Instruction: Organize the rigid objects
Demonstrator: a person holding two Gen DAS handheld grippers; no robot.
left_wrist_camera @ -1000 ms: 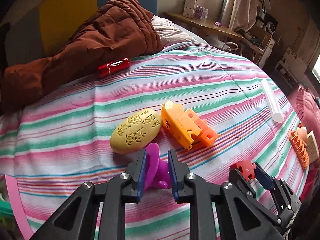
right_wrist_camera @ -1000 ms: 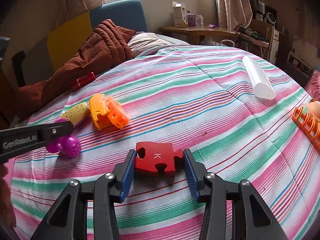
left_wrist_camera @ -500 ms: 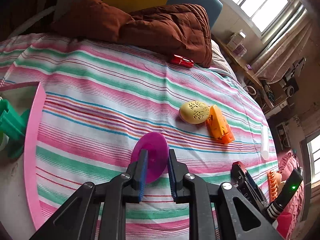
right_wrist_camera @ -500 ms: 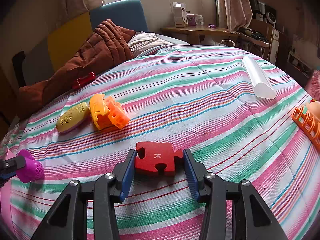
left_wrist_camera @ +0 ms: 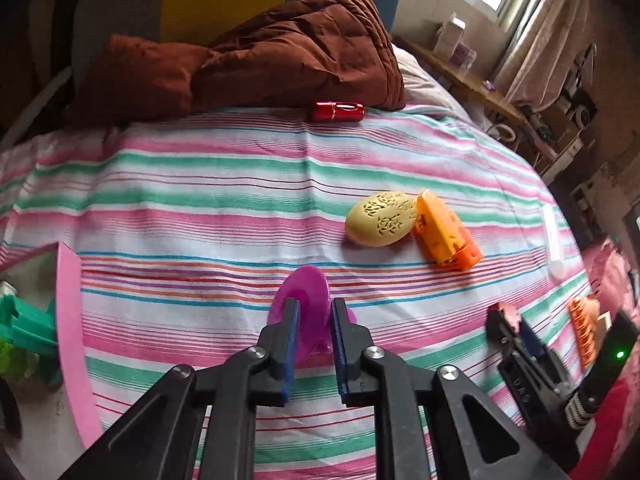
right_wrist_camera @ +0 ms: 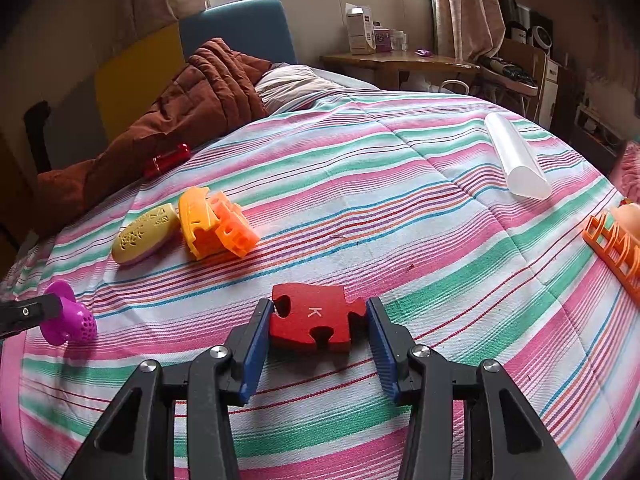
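Note:
My left gripper [left_wrist_camera: 314, 308] is shut on a purple plastic toy [left_wrist_camera: 306, 288] with a flat disc and a perforated bulb, held just above the striped bedspread. The right wrist view shows the same toy [right_wrist_camera: 74, 322] at the far left, pinched by the left gripper's black fingers [right_wrist_camera: 28, 312]. My right gripper [right_wrist_camera: 319, 306] is shut on a red puzzle piece [right_wrist_camera: 312, 320] marked K, which rests on the bedspread. Further back lie a yellow oval case [left_wrist_camera: 380, 220], an orange block toy [left_wrist_camera: 444, 236] and a red cylinder [left_wrist_camera: 338, 111].
A pink-rimmed bin [left_wrist_camera: 70, 320] holding green pieces [left_wrist_camera: 28, 320] sits at the bed's left edge. A brown quilt [left_wrist_camera: 260, 60] is heaped at the back. A white tube [right_wrist_camera: 516, 160] and an orange rack [right_wrist_camera: 612, 248] lie to the right.
My left gripper has carried the purple toy away from the yellow case and the orange toy, toward the pink bin, rolling as it went. The right gripper and puzzle piece stayed still.

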